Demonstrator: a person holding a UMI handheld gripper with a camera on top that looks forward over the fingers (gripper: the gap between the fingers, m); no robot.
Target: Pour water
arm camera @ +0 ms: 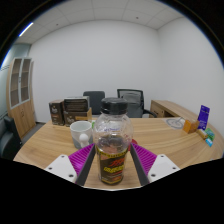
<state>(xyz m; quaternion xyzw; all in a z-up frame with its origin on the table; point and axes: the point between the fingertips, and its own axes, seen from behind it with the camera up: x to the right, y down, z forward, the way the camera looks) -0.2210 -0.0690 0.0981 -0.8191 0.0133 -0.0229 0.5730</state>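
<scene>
An office room with white walls and a ceiling light holds a long wooden table (45, 145). Black chairs (130, 100) stand at its far side, a shelf unit (20, 85) lines the left wall, and dark boxes (70, 108) sit at the table's far left.

The gripper (112, 160) has a clear plastic bottle (112, 140) between its purple pads (82, 158), one on each side of the lower body where the label runs. The fingers look closed on it, pressing both sides, though whether the bottle is lifted or standing on the table is hidden. It is upright and its dark cap (114, 106) is on.

Just behind and left of the bottle stands a white cup (81, 132) (most likely the thing to be filled), very near it, perhaps touching. No water is going anywhere yet: the bottle is not tilted, so by my reading only the grasp is done. The move over the cup, the tilt and the setting down remain, and the cap would seem to block any pour unless it is loose or open at the top, which I cannot tell.

On the far right of the table lie small items, a purple box (204, 115) among them, well apart from the work. The cup's closeness is the one risk: a careless swing could knock it.
</scene>
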